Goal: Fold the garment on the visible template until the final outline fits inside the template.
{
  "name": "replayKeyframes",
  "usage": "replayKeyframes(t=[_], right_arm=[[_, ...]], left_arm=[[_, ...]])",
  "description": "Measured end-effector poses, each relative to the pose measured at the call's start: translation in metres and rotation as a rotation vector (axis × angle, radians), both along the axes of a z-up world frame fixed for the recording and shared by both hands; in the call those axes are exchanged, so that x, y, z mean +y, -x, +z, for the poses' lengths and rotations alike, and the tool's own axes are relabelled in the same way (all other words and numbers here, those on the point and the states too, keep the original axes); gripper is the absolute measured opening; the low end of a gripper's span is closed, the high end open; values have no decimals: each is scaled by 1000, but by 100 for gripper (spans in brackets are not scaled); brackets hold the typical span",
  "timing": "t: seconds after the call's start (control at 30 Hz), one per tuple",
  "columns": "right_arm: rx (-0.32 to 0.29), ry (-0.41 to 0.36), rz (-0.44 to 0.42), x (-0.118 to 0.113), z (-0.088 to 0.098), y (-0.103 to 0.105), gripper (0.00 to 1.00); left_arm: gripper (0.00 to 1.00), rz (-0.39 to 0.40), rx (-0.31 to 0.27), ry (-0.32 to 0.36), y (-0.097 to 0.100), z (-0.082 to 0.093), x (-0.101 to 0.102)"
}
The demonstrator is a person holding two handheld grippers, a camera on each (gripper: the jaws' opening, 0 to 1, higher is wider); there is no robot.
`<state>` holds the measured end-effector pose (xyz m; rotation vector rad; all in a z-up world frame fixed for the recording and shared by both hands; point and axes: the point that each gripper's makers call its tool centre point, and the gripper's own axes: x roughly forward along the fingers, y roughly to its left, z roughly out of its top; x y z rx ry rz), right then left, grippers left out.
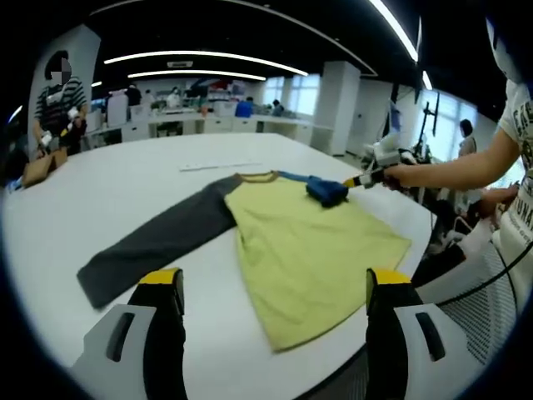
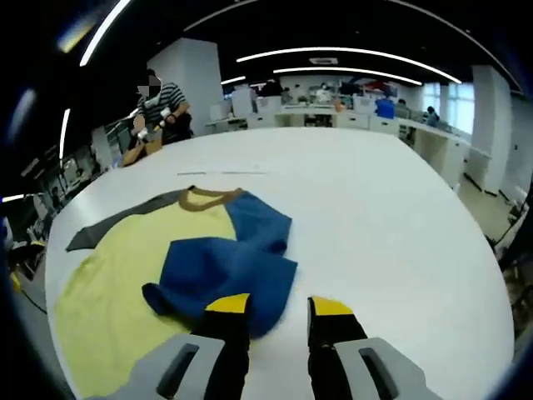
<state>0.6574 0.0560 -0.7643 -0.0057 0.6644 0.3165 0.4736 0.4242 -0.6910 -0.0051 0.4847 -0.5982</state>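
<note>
Writing I can't read anywhere; my right gripper [image 2: 279,310] pinches the garment's blue sleeve [image 2: 225,271], my left gripper [image 1: 275,287] hovers wide open, empty.

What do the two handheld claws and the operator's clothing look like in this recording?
Each claw, left and right, has two black jaws with yellow tips on pale grey slotted bases. In the left gripper view, the right claw shows a whitish body with a yellow-and-black tip. The person wears a white printed T-shirt.
</note>
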Motion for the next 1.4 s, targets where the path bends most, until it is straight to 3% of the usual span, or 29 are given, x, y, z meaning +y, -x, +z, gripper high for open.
replayKeyframes(t=[0.23,0.53,0.63,0.7,0.8,0.93,1.2,1.4], right_arm=[[35,23,-6,0,-12,-2,21],[20,90,41,5,-18,-7,16],[28,60,-19,0,-21,-11,13],[16,104,1,0,-23,-14,11],[13,87,0,5,-24,-16,4],[25,62,-55,3,-27,-17,3],[39,85,-61,6,-30,-15,0],[48,56,-84,5,-30,-17,0]], left_arm=[[87,-1,1,-18,0,-1,4],[85,-1,10,-38,0,-4,7],[85,2,10,-37,0,-4,9],[85,4,9,-35,1,-5,11],[84,7,11,-35,2,-6,12],[84,11,19,-34,3,-8,14],[82,0,24,-33,3,-9,10],[81,-2,19,-34,3,-6,7]])
